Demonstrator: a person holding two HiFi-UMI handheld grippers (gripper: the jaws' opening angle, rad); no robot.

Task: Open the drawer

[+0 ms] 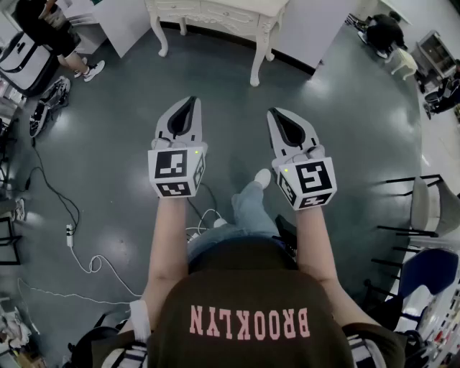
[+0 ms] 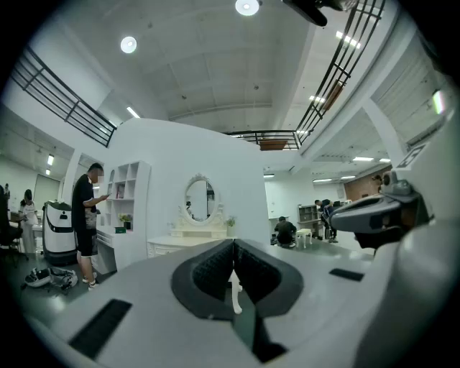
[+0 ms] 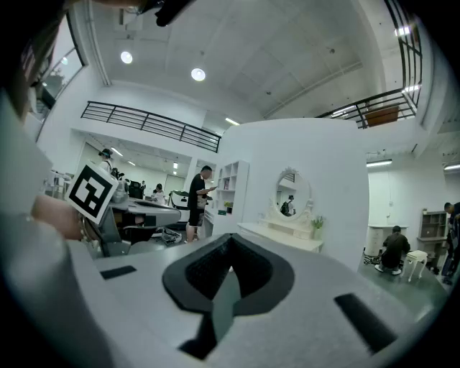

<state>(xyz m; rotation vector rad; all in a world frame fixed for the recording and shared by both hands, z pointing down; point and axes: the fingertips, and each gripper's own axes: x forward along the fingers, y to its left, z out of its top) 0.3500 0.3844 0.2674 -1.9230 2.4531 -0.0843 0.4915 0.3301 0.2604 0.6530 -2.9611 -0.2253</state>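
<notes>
White drawer fronts [image 1: 224,11] sit in the dressing table [image 1: 261,29] at the head view's top edge, well apart from both grippers across the grey floor [image 1: 115,144]. Only the gripper views show the oval mirror [image 2: 200,199] above it and a person [image 2: 88,215] beside shelves [image 2: 126,190]. The left gripper [image 1: 190,100] and right gripper [image 1: 274,112] have their jaws pressed together, holding nothing.

Left gripper [image 1: 189,102] and right gripper [image 1: 274,113] side by side, level, fingers of both together, nothing between
</notes>
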